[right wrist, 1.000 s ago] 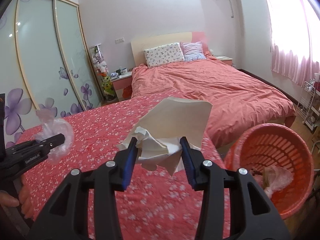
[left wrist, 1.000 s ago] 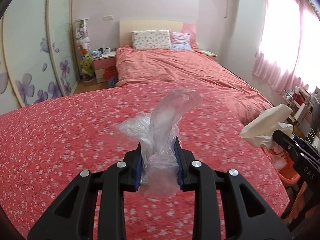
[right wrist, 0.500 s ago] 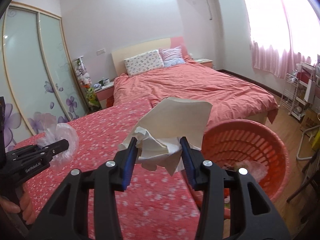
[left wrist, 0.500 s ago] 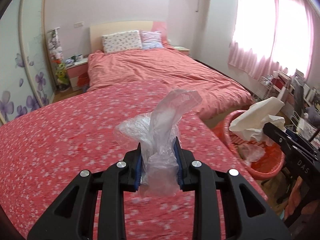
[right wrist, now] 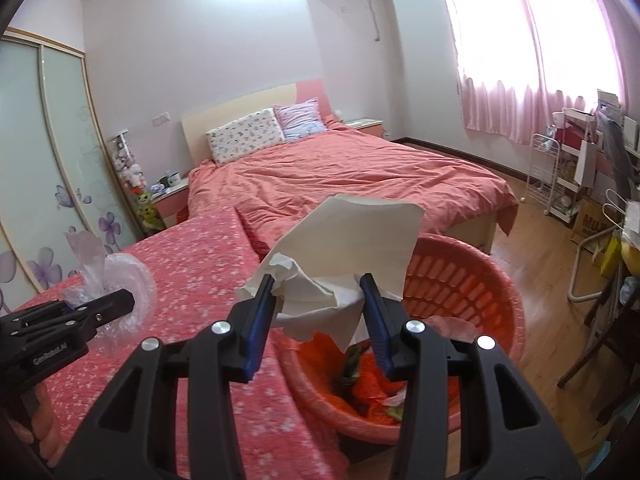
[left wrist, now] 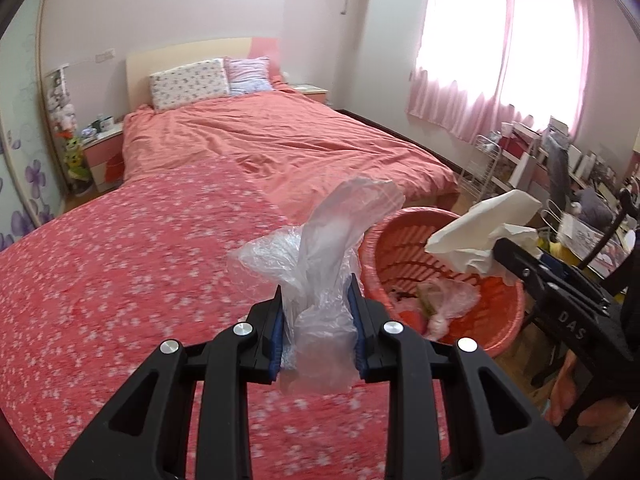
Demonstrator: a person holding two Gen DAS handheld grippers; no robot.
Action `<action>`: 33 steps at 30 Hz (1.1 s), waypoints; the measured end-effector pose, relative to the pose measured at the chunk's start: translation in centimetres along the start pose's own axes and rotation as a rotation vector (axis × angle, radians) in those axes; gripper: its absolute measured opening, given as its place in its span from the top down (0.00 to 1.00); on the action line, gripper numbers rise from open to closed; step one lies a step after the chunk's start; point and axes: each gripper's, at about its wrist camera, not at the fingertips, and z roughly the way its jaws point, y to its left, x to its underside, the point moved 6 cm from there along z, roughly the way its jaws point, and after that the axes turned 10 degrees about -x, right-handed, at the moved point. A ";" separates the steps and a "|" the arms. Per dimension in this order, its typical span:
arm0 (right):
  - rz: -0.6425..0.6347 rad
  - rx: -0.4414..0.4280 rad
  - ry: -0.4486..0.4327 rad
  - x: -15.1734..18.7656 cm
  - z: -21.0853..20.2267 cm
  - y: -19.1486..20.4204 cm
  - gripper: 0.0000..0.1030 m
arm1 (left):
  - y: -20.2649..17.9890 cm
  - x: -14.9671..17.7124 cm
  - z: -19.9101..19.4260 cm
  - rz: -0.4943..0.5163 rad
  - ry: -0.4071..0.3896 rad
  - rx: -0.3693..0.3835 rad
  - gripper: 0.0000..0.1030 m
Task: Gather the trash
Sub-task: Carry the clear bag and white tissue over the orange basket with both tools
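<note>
Both hands have carried their loads from over the floral bedspread (left wrist: 120, 280) to the orange basket (right wrist: 460, 280). Left gripper (left wrist: 316, 320) clamps a plastic bag (left wrist: 332, 248); right gripper (right wrist: 318, 312) pinches crumpled paper (right wrist: 352, 240). Recommend centring each over the rim before letting go.

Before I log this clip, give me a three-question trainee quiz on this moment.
1. True or false: the left gripper holds a plastic bag.
2. The right gripper holds: A) bottle B) crumpled paper C) nothing.
3. What container sits beside the bed?

Key: 1 true. 2 B. 3 the orange basket, already holding some trash.
</note>
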 end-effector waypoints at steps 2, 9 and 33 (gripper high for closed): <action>0.009 0.008 0.001 0.1 0.1 -1.0 0.59 | -1.1 0.0 0.3 0.005 0.004 0.019 0.74; 0.045 0.039 -0.001 0.6 0.1 -4.3 0.58 | -4.9 -0.4 1.6 0.033 0.015 0.081 0.74; 0.121 0.092 -0.020 0.3 0.3 -10.2 0.58 | -12.1 0.0 5.5 0.067 0.092 0.210 0.73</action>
